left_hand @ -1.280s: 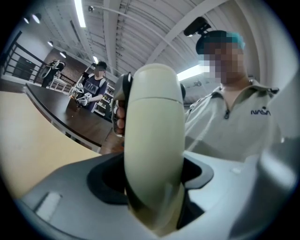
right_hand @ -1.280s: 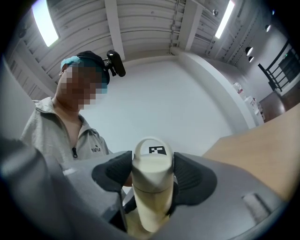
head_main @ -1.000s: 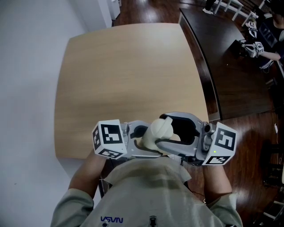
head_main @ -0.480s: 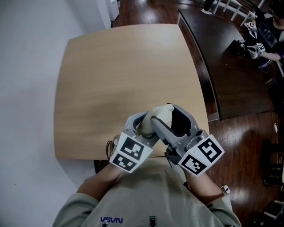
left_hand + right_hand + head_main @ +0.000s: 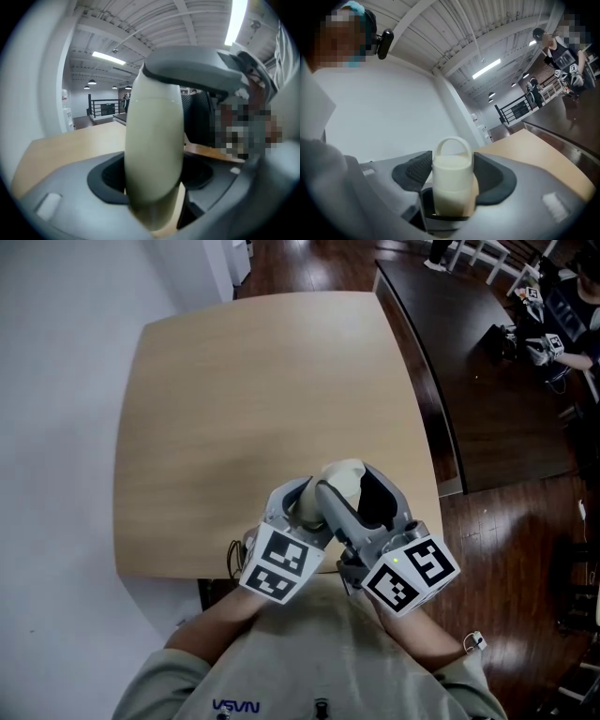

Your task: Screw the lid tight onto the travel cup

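Left gripper [image 5: 154, 197] clamped on cup [image 5: 152, 136] body, mid-wall. Cup held off table [image 5: 234, 381], above its near edge, toward right corner. Right gripper [image 5: 451, 187] jaws wide, pads [image 5: 415, 171] pressing lid [image 5: 451, 168] sides below loop [image 5: 453, 139]. Thread seam hidden behind jaws, tightness cannot tell. Cup likely light, rigid, smooth shell, slippery: squeeze firm, grip lid wall, not loop

light wood table [image 5: 262, 381], dark wood floor [image 5: 506, 549], white wall [image 5: 393, 103]

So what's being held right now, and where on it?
The travel cup, by both: left gripper jaws clamp its body, right gripper jaws clamp the lid.
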Demonstrator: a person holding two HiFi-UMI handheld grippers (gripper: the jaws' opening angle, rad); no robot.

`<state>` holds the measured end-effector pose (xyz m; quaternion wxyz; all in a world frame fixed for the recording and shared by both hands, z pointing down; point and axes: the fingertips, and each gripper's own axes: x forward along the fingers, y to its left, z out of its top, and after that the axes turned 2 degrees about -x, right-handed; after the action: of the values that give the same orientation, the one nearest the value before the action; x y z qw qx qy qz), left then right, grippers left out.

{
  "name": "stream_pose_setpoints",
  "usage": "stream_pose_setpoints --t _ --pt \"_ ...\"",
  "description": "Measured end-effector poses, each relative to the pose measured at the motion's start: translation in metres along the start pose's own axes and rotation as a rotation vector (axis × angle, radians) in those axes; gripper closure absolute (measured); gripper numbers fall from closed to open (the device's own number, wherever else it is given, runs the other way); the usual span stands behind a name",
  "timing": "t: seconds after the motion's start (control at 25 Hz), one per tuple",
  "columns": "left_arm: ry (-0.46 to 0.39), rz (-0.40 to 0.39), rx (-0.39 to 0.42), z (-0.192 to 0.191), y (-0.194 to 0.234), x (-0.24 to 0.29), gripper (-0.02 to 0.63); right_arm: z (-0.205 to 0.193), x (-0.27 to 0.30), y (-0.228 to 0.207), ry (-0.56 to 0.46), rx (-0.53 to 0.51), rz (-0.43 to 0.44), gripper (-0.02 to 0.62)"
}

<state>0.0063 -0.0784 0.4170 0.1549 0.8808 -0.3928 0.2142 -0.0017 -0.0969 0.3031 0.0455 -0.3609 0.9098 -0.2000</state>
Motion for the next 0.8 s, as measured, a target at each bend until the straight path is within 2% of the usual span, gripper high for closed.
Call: stream_pose_setpoints --t 0.08,0.2,0.32,0.4,0.56,0.8 --pt "-0.019 -0.084 -0.028 0.004 -0.005 -0.001 0.290 0.003 -0.001 0.004 -0.001 -0.005 0.045 0.318" --pt "-0.068 -0.283 -0.073 0.012 -0.022 -0.011 0.290 0.011 -0.007 0.013 -0.010 0.000 0.128 0.318" --pt "-0.109 -0.507 -0.068 0.020 -0.044 -0.030 0.290 0.019 -0.017 0.025 -0.008 0.004 0.252 0.305" --pt "-0.116 -0.625 -0.047 0.023 -0.056 -0.042 0.290 0.024 -0.025 0.036 0.002 -0.008 0.347 0.305" --pt "-0.123 -0.809 -0.030 0.028 -0.071 -0.064 0.290 0.033 -0.044 0.052 0.016 -0.058 0.511 0.305" --pt "-0.159 -1.076 -0.060 0.034 -0.082 -0.098 0.290 0.040 -0.063 0.070 0.071 0.005 0.766 0.297"
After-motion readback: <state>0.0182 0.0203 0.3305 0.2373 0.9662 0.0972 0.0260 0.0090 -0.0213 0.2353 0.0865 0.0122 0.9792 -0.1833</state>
